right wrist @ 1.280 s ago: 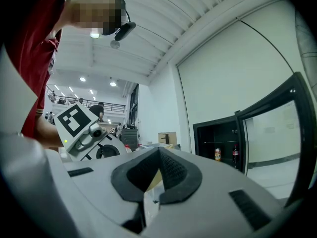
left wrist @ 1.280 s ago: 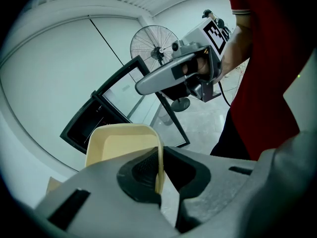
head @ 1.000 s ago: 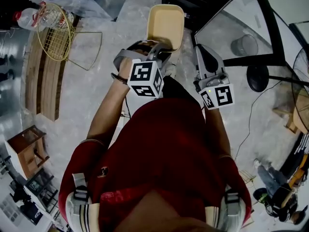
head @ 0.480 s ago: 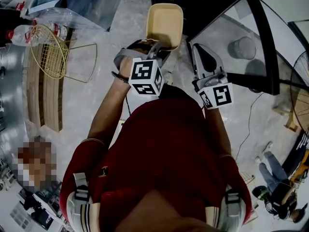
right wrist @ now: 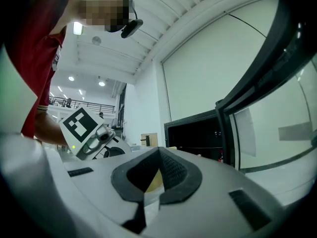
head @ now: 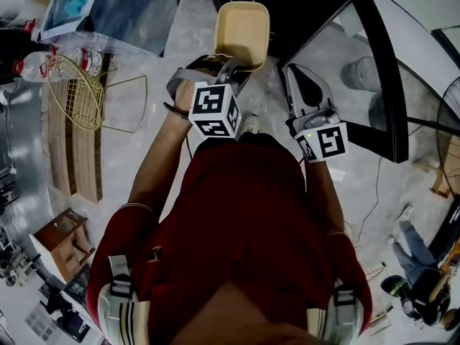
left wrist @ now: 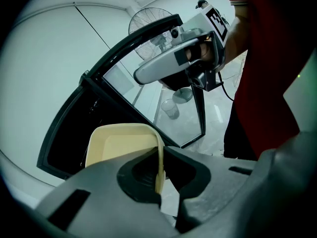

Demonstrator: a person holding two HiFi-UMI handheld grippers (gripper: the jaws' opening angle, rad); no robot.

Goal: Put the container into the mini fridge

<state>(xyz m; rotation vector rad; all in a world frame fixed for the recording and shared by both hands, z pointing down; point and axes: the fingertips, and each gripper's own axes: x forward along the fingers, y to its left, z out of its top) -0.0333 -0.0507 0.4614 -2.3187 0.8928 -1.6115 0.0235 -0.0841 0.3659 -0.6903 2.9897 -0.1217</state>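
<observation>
Mini fridge (head: 302,2) is at the far side of the scene. Its glass door (head: 334,45) stands swung open to the right, so the dark interior is exposed and ready to take a load.

Left hand-held gripper (head: 236,67): clenched on the container (head: 243,33). The left gripper view shows the jaws pinching the near wall, one pad inside and one outside, with the rim standing up between them. The container is a pale yellow tray, open-topped and empty. It juts out past the jaws toward the fridge.
- Judgement: the edge grip suits a tray too wide to span, and it leaves the far end free to enter first.

Container position: in the air, carried by the left hand-held gripper, right in front of the fridge opening. I cannot tell whether its far end has crossed the threshold. It is not set down inside.

Right hand-held gripper (head: 295,74): jaws closed, pads meeting at the tips, gripping nothing. A pale patch shows through the gap behind the pads, probably the container beyond. This gripper hangs just right of the container without touching it, between the tray and the open door.
- Judgement: it is well placed to steady the tray or tend the door.

Step in hand: carry-in. A one-wall pinch may let the tray sag or twist.
</observation>
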